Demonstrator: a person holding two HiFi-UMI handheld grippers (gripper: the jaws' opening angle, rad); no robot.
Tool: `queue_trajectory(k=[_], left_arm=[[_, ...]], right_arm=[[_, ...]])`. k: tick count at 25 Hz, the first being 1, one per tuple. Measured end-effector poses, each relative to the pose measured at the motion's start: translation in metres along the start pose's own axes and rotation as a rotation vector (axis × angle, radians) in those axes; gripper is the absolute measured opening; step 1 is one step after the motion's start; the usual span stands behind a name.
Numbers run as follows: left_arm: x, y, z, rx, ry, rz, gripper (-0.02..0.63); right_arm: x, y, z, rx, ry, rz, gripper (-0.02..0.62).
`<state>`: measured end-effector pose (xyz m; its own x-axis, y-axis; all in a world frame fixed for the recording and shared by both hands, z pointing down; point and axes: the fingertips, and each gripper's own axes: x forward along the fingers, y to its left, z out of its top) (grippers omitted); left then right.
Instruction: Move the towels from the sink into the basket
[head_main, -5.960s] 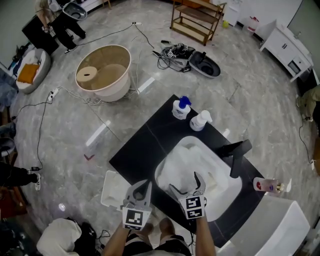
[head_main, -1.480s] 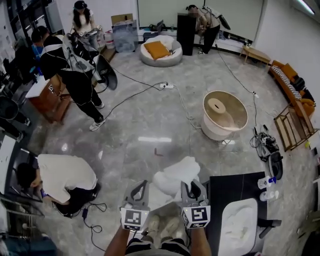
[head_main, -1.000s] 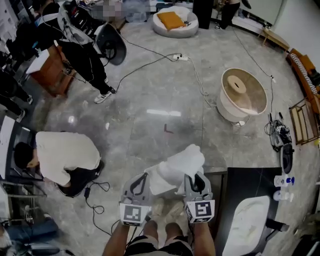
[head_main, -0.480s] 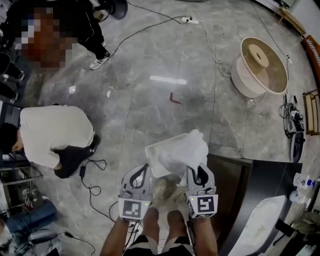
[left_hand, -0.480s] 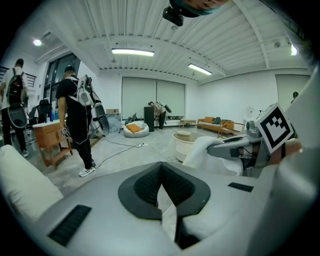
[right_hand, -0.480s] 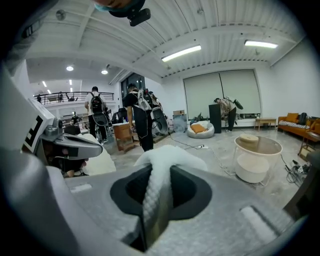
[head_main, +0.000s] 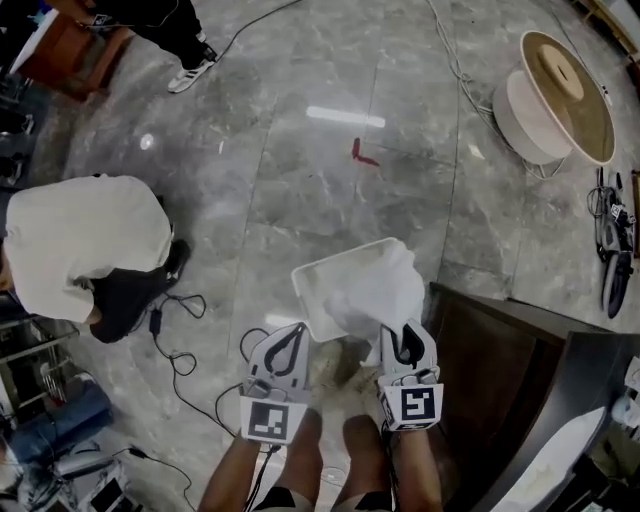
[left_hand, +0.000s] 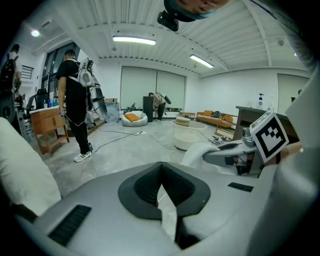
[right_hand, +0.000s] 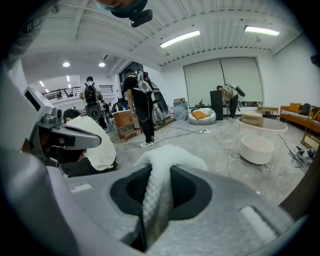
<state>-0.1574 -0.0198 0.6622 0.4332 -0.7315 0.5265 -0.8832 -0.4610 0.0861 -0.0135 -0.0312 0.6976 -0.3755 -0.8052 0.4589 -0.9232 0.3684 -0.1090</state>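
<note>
a: towel (head_main: 388, 285) first: where is it hanging?
b: it is dangling from the right gripper (right_hand: 159, 172), whose jaws are clamping a twisted fold of it. from the head view it is covering the right part of the basket (head_main: 318, 290). i cannot tell whether its lower end is touching the basket's bottom or hanging above it.
a: what is the towel hiding?
b: it is hiding the basket's right rim and the right gripper's tips from above. only that gripper's own view is showing the grip.
a: and the left gripper (left_hand: 161, 169)?
b: it is hovering just beside the basket's near corner, tips pressing together and gripping nothing. a pale sliver is showing in the slit behind the tips, too narrow to name.
a: is the sink showing?
b: only a white strip of the sink (head_main: 560, 465) is showing, far right of the basket, and the frame edge is cutting it off. the dark counter (head_main: 490, 385) is standing just right of the basket. well left of the basket a person (head_main: 85, 240) is crouching, head cut off by the frame.
</note>
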Motion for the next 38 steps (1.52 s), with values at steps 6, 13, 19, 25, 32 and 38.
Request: queue_trajectory(k=[6, 13, 19, 25, 32, 38], left_arm=[[0.034, 0.003, -0.072, -0.013, 0.039, 0.004, 0.009], [0.066, 0.011, -0.143, -0.017, 0.075, 0.008, 0.009], [0.084, 0.015, -0.180, -0.026, 0.111, 0.017, 0.009], [0.089, 0.014, -0.180, -0.054, 0.116, 0.013, 0.009], [0.091, 0.019, -0.176, -0.046, 0.112, 0.016, 0.009], [0.089, 0.019, -0.160, -0.040, 0.102, 0.009, 0.009]], right_arm=[[0.032, -0.004, -0.079, 0.007, 0.033, 0.016, 0.067], [0.071, -0.007, -0.161, 0.024, 0.082, 0.031, 0.067], [0.094, -0.012, -0.204, 0.038, 0.120, 0.037, 0.070], [0.104, -0.013, -0.224, 0.094, 0.179, 0.042, 0.333], [0.108, -0.013, -0.222, 0.061, 0.181, 0.030, 0.379], [0.107, -0.011, -0.204, 0.056, 0.182, 0.042, 0.378]])
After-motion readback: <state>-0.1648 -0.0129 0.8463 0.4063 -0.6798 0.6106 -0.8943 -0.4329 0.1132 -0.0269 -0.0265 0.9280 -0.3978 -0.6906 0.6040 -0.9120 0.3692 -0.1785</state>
